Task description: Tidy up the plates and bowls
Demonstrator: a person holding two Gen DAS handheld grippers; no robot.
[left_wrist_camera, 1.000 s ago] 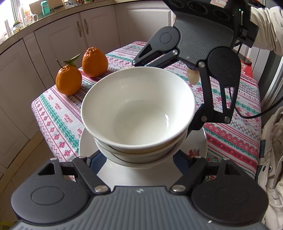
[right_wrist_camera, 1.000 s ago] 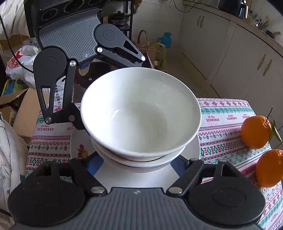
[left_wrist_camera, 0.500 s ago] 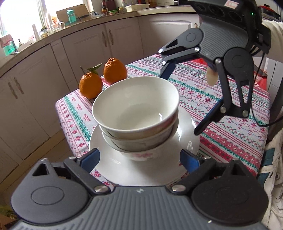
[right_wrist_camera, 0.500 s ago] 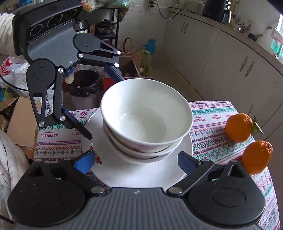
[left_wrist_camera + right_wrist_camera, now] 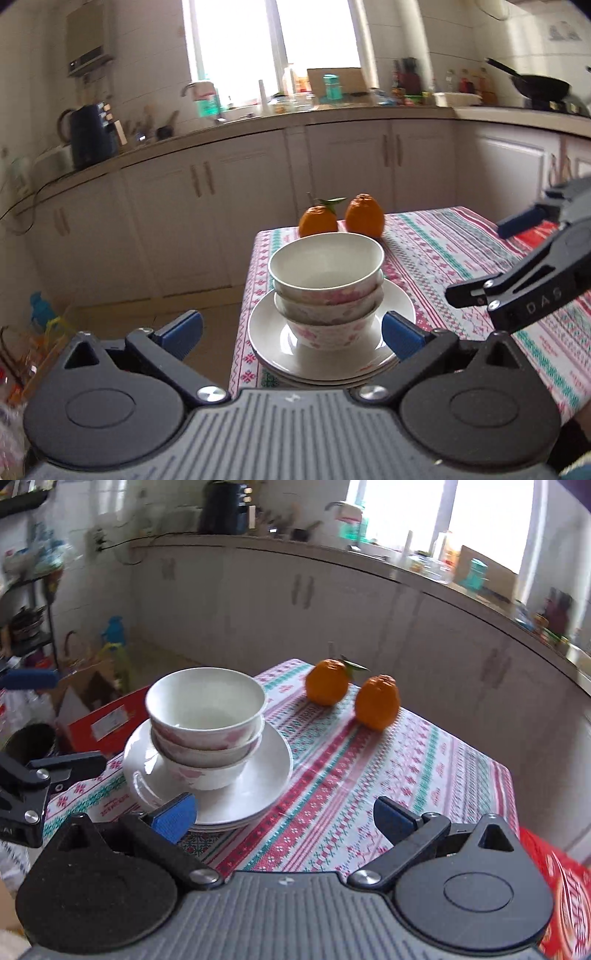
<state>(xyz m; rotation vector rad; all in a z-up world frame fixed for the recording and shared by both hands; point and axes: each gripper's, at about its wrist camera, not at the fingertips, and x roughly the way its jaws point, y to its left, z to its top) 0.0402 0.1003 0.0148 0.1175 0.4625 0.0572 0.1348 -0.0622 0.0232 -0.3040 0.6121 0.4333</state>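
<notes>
Jaws of left gripper (image 5: 291, 332) and right gripper (image 5: 284, 812) now spread wide and empty, both backed off from the three nested white floral bowls (image 5: 327, 286), released onto stacked white plates (image 5: 332, 350) (patterned tabletop (image 5: 369, 775)); stacking looks finished.

a lived-in home kitchen

cream cabinet doors (image 5: 207, 206) run under a long counter (image 5: 236, 123) that bends round the corner of the room. a dark kettle (image 5: 90, 134) stands on it, near a sink tap (image 5: 192, 86) below a bright window (image 5: 277, 40). a black wok (image 5: 539, 88) sits on the stove at the right. in front, a small tabletop (image 5: 443, 254) wears a patterned cloth, with two oranges (image 5: 340, 219) and stacked crockery (image 5: 327, 295). boxes and bags crowd the floor.
</notes>
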